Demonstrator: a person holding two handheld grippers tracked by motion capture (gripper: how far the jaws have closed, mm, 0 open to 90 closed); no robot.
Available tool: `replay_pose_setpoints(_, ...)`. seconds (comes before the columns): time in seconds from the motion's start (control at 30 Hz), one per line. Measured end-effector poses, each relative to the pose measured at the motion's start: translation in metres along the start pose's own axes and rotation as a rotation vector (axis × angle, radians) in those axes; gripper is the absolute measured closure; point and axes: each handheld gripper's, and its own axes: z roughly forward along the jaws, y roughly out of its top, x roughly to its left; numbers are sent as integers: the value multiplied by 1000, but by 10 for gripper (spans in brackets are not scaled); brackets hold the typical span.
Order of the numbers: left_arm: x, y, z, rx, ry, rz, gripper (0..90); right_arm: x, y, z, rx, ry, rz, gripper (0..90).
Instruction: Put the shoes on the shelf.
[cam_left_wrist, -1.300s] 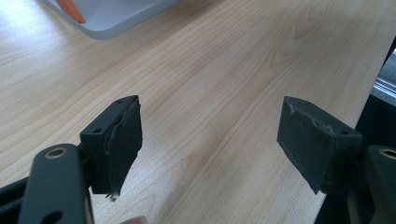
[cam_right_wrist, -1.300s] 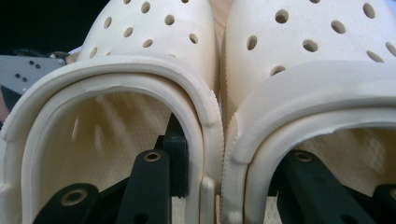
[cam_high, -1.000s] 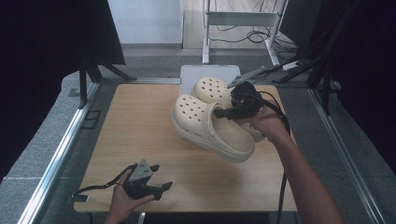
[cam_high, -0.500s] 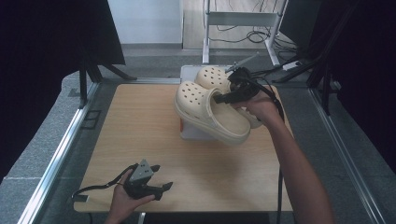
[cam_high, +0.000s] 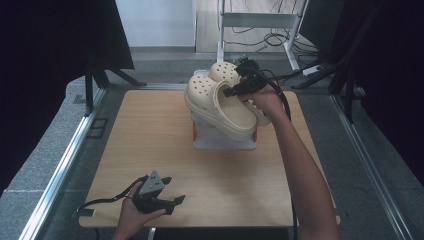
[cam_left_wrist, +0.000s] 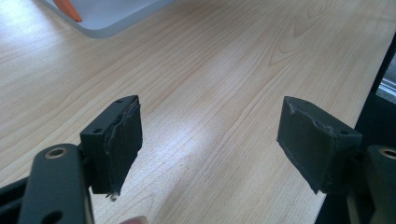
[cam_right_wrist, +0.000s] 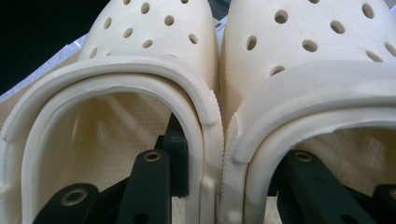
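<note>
A pair of cream clogs (cam_high: 220, 106) with holed toes hangs side by side over the far part of a white box (cam_high: 220, 143). My right gripper (cam_high: 239, 90) reaches in from the heel side, one jaw inside each clog. In the right gripper view, it (cam_right_wrist: 224, 173) is shut on the two touching inner walls of the left clog (cam_right_wrist: 154, 28) and the right clog (cam_right_wrist: 317, 32). My left gripper (cam_high: 172, 191) rests at the near left of the table in a hand. Its jaws (cam_left_wrist: 210, 144) stand open over bare wood.
The white box has orange marks at its sides (cam_high: 194, 131); its corner (cam_left_wrist: 107, 14) lies ahead of the left gripper. The wooden table (cam_high: 150, 135) has metal rails along both sides. A metal frame and cables (cam_high: 260, 30) stand beyond the far edge.
My right hand has carried the pair of clogs toward the far edge of the table, uncovering the white box beneath. The left gripper has stayed put.
</note>
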Motion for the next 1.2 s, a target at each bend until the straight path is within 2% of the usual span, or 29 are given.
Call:
replay_pose_setpoints(0.2, 0, 0, 0, 1, 0, -2, 226, -9, 9, 10, -13, -31, 42, 659)
replay_pose_setpoints(0.43, 0, 0, -1, -3, 0, -1, 226, -11, 21, 21, -24, -85, 112, 658)
replay_pose_setpoints(0.93, 0, 0, -2, -8, -5, 1, 226, -9, 35, 46, -23, -262, 261, 656)
replay_pose_setpoints(1.0, 0, 0, -2, -8, -6, 1, 226, -10, 36, 49, -21, -274, 275, 656)
replay_pose_setpoints(1.2, 0, 0, -2, -8, -10, 0, 226, -14, 38, 57, -50, -298, 361, 656)
